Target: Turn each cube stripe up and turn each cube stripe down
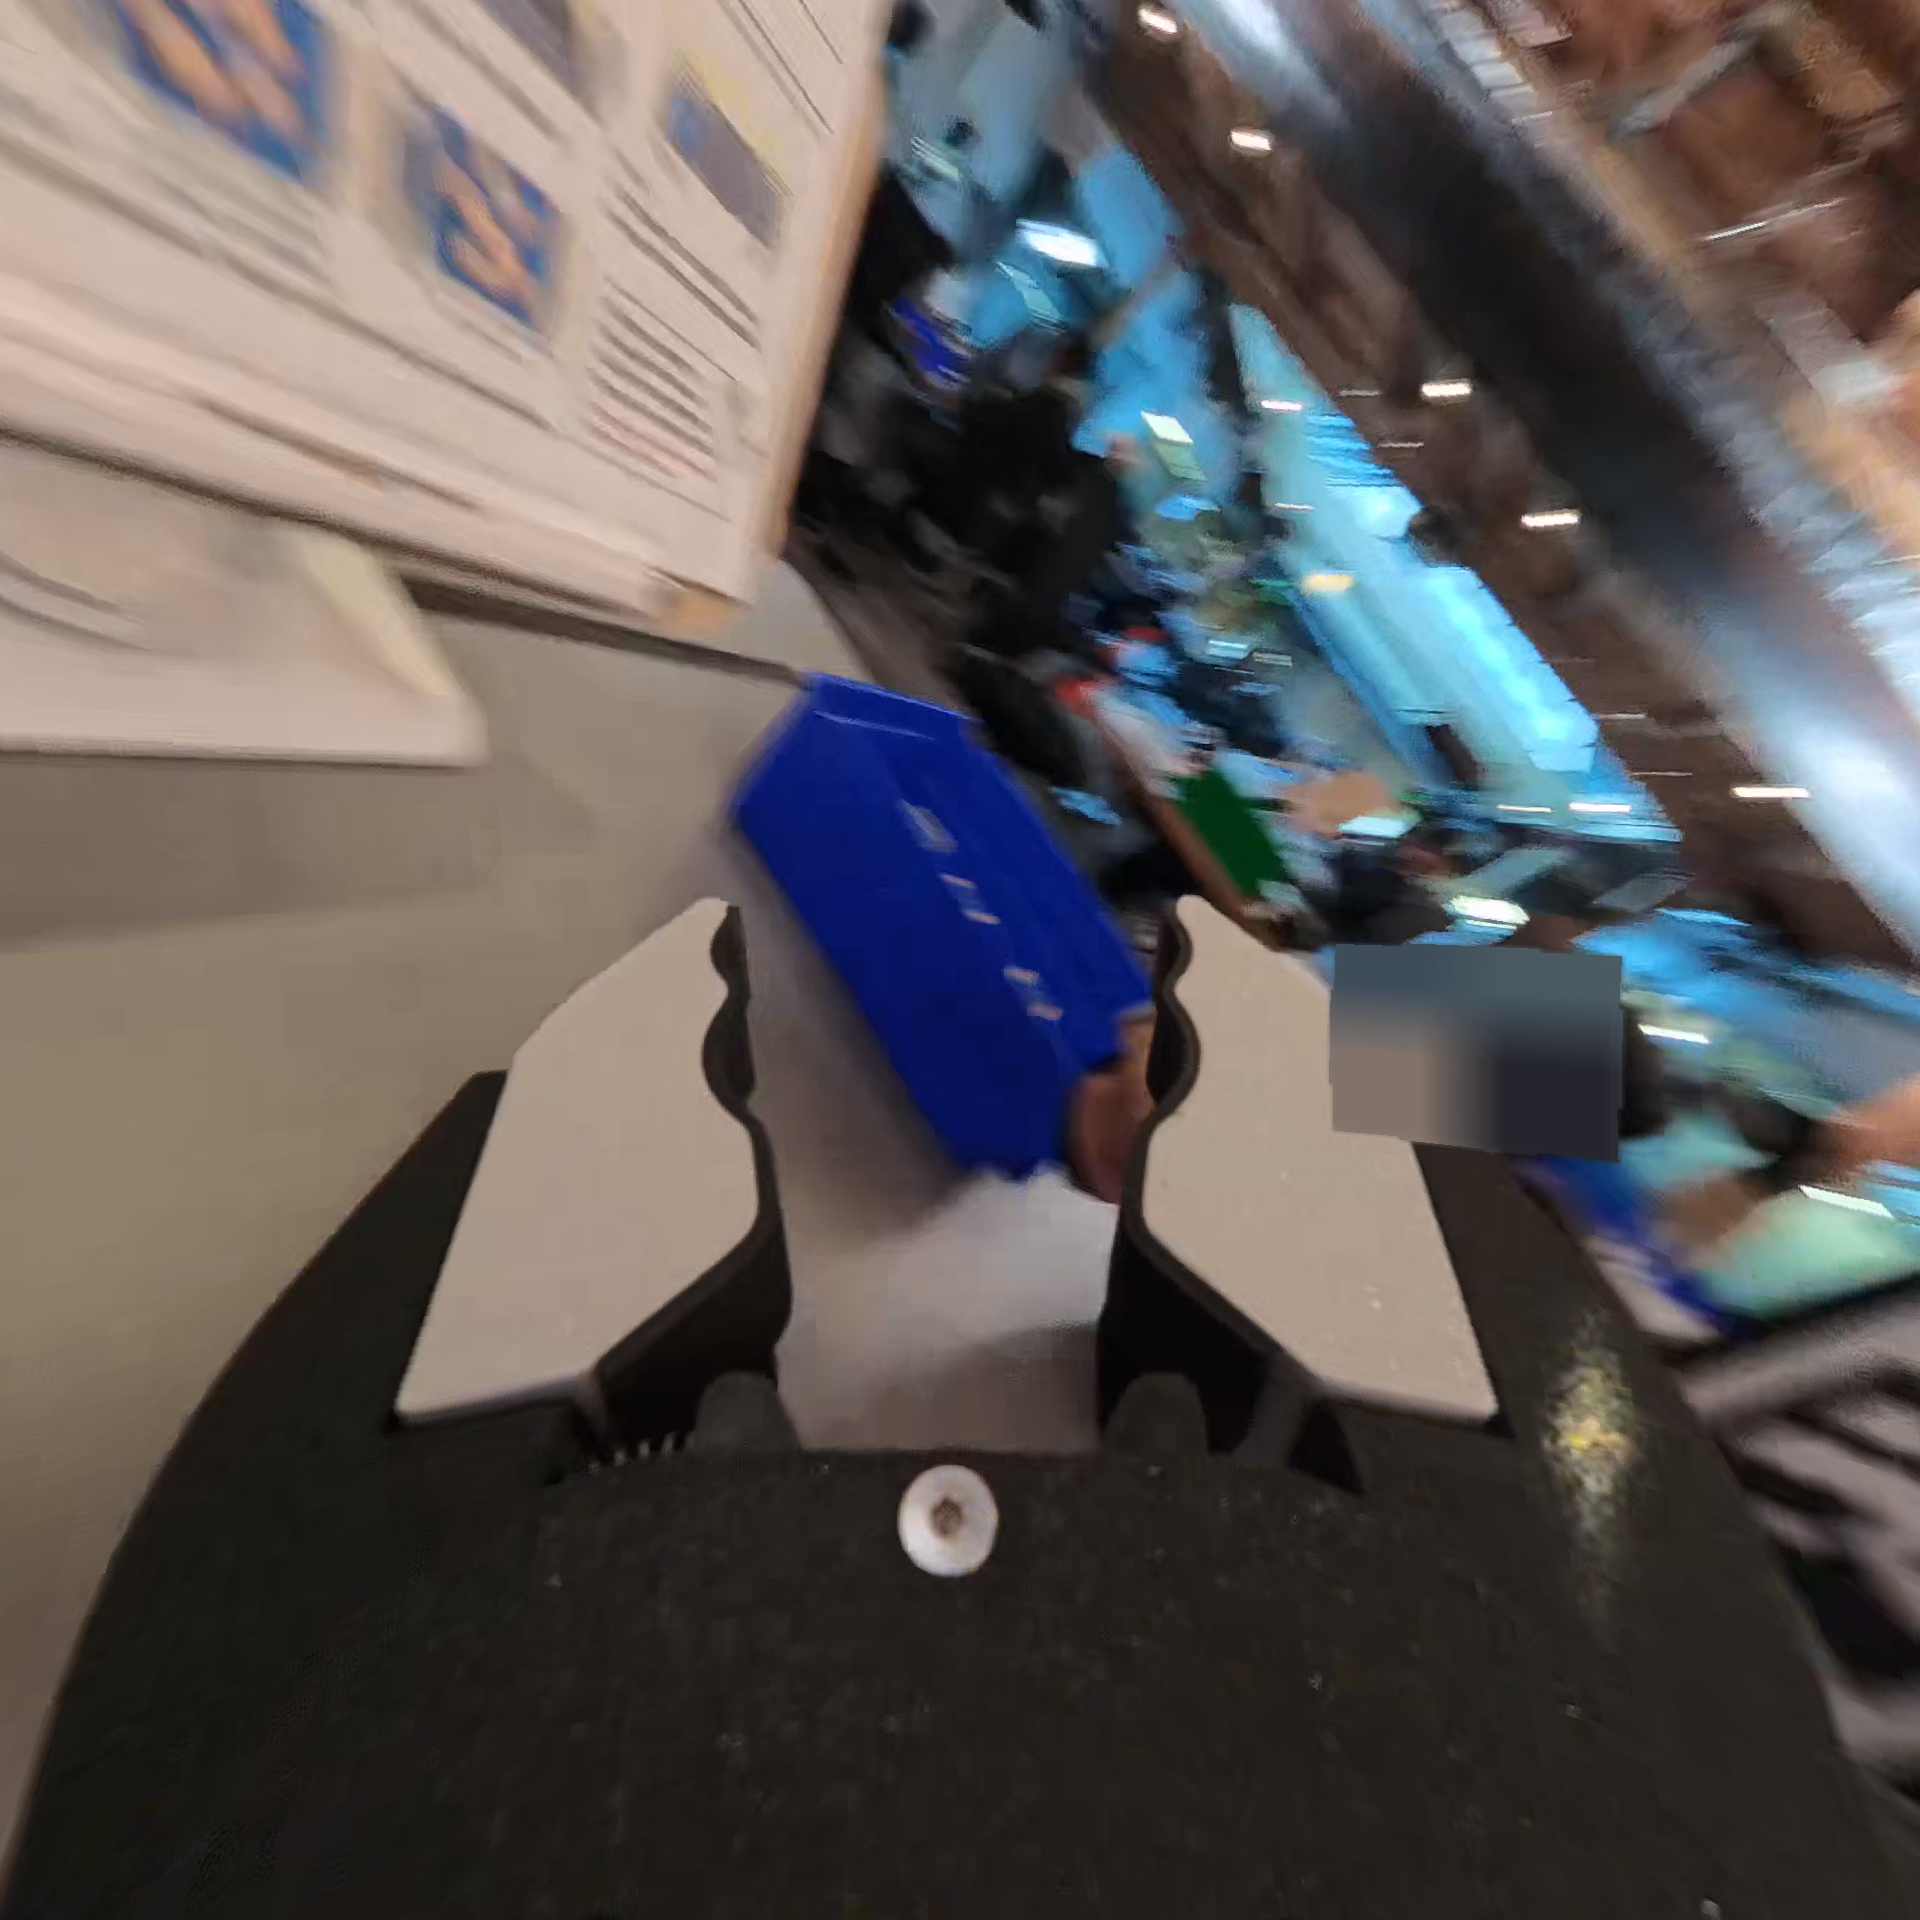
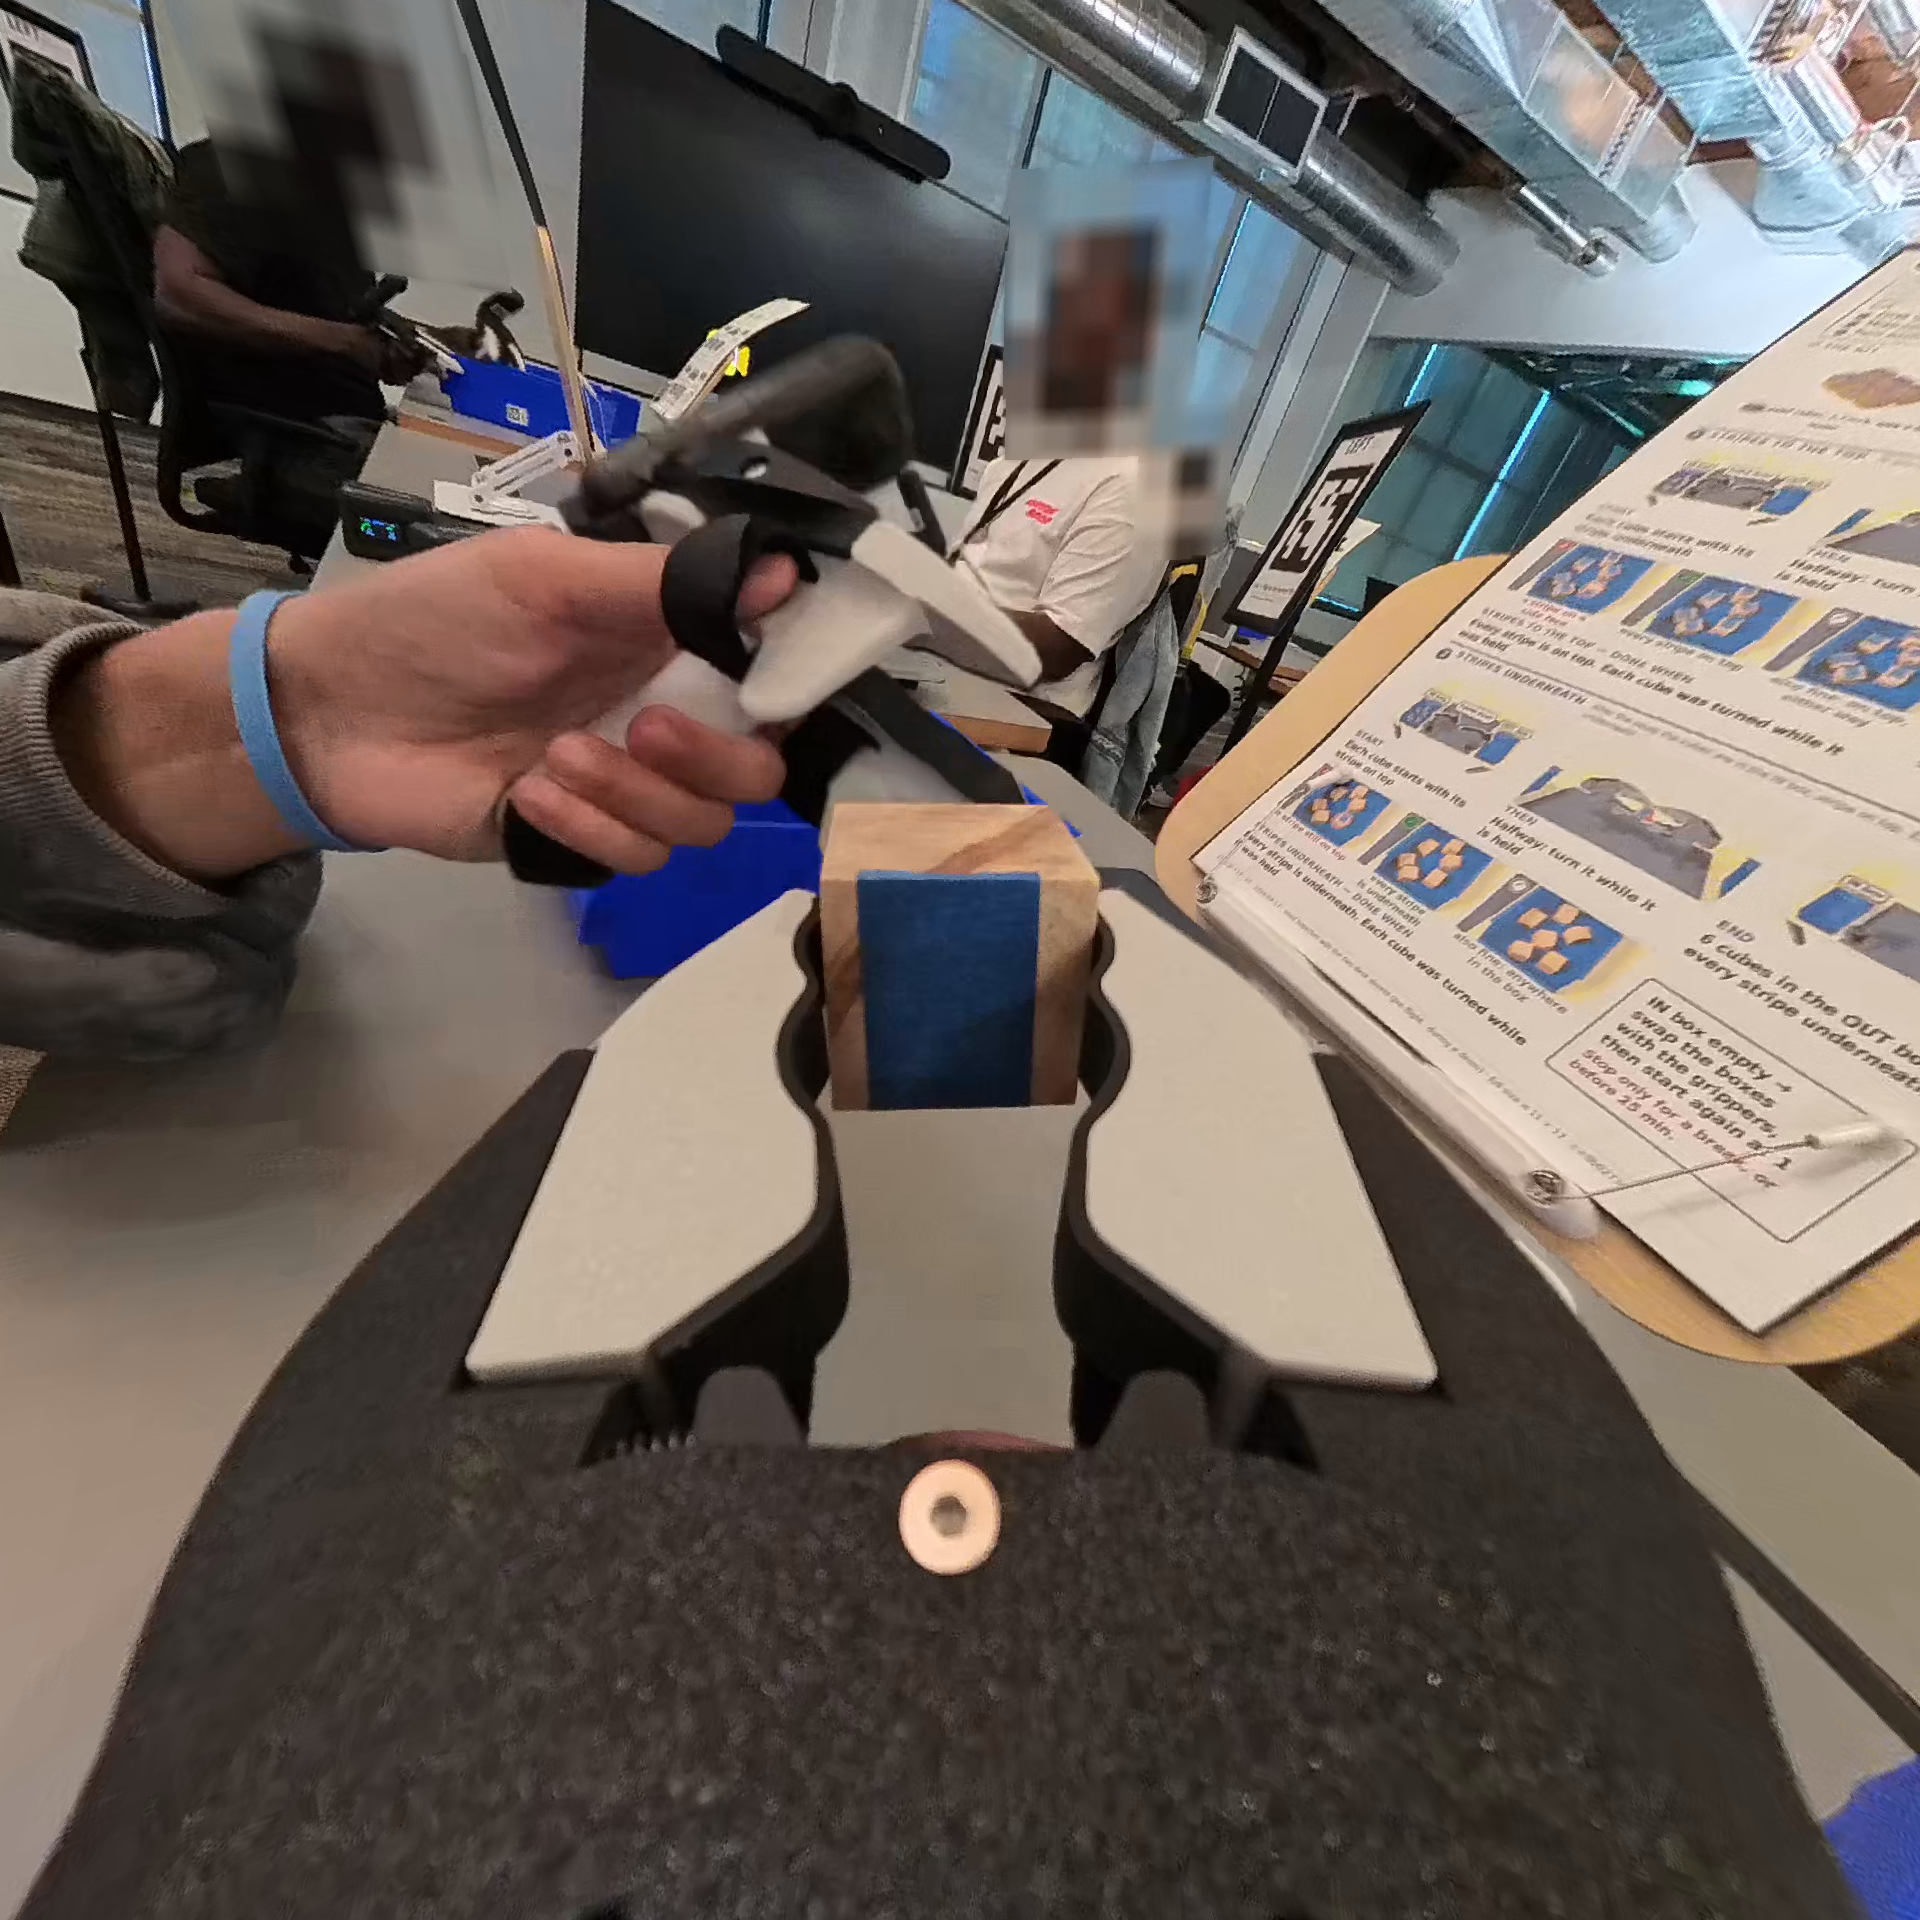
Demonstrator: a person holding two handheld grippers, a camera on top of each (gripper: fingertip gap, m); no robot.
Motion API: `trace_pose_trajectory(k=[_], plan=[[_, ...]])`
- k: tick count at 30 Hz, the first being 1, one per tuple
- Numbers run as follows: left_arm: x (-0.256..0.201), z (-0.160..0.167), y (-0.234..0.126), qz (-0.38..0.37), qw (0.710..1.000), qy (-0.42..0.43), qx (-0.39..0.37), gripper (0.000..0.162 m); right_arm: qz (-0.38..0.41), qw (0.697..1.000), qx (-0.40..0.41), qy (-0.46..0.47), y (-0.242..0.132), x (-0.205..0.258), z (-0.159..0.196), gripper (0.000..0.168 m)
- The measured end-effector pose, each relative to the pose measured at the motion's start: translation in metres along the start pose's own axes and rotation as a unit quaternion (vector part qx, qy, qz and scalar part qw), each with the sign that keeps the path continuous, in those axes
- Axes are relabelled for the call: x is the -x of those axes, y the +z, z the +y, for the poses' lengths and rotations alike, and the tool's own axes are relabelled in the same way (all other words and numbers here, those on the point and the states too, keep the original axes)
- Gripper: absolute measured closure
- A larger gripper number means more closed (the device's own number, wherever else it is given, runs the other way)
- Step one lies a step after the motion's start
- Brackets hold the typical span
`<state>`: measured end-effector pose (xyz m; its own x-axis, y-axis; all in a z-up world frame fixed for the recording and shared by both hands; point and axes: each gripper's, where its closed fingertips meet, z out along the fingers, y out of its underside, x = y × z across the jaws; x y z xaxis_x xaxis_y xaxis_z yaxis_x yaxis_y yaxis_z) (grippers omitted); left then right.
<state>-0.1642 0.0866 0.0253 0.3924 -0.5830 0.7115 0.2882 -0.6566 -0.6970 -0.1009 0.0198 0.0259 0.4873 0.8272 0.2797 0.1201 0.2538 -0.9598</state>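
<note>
Cube [image 2: 961, 951] sits pinched between the fingertips of the right gripper [image 2: 951, 987], lifted clear of the grey table [image 2: 312, 1195], with its blue stripe [image 2: 948, 987] facing straight back toward the camera, so neither up nor down. That facing is what the coming move turns on: judged from this, the stripe needs a quarter turn about the left-right axis that runs from one finger to the other, tipping up or down. The cube shows no long axis; its two side faces are the gripped ones, while the top, the stripe face and the far face are free

The left gripper [image 1: 945, 1029] is spread open and holds nothing. In the right wrist view the hand [image 2: 468, 696] carrying it hovers to the left of the cube and a little farther off, near but not touching. Its own view is blurred and tilted; between its fingers shows a blue bin [image 1: 935, 925], with a brown patch at the right finger that could be wood, though I cannot tell

A blue bin [image 2: 696, 894] lies on the table just behind the cube, to its left. To the right stands an instruction sheet [image 2: 1610, 831] on a wooden board [image 2: 1340, 665]. Since the right gripper already has the cube, the left is likely the one to come in for the turn
</note>
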Motion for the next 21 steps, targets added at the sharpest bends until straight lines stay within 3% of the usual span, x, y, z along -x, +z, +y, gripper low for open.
trace_pose_trajectory(k=[3, 8, 11, 13, 18, 21], plan=[[0.013, -0.013, -0.014, -0.124, 0.985, 0.115, -0.016, 0.087, 0.03, 1.0, 0.009, 0.0, -0.014, -0.018, -0.008, 0.123], [0.001, 0.003, -0.009, -0.127, 0.979, 0.156, 0.041, 0.09, 0.186, 0.969, 0.118, 0.111, -0.066, -0.1, 0.005, 0.123], [0.005, 0.011, -0.01, -0.153, 0.968, 0.184, 0.069, 0.092, 0.317, 0.908, 0.212, 0.177, -0.116, -0.16, 0.043, 0.123], [0.01, 0.01, -0.014, -0.171, 0.963, 0.195, 0.07, 0.094, 0.358, 0.851, 0.305, 0.233, -0.143, -0.183, 0.088, 0.123], [0.013, 0.018, -0.018, -0.152, 0.971, 0.163, 0.091, 0.094, 0.331, 0.712, 0.488, 0.382, -0.162, -0.175, 0.206, 0.122], [0.015, 0.018, -0.02, -0.144, 0.975, 0.141, 0.093, 0.094, 0.327, 0.669, 0.532, 0.403, -0.161, -0.167, 0.24, 0.122]])
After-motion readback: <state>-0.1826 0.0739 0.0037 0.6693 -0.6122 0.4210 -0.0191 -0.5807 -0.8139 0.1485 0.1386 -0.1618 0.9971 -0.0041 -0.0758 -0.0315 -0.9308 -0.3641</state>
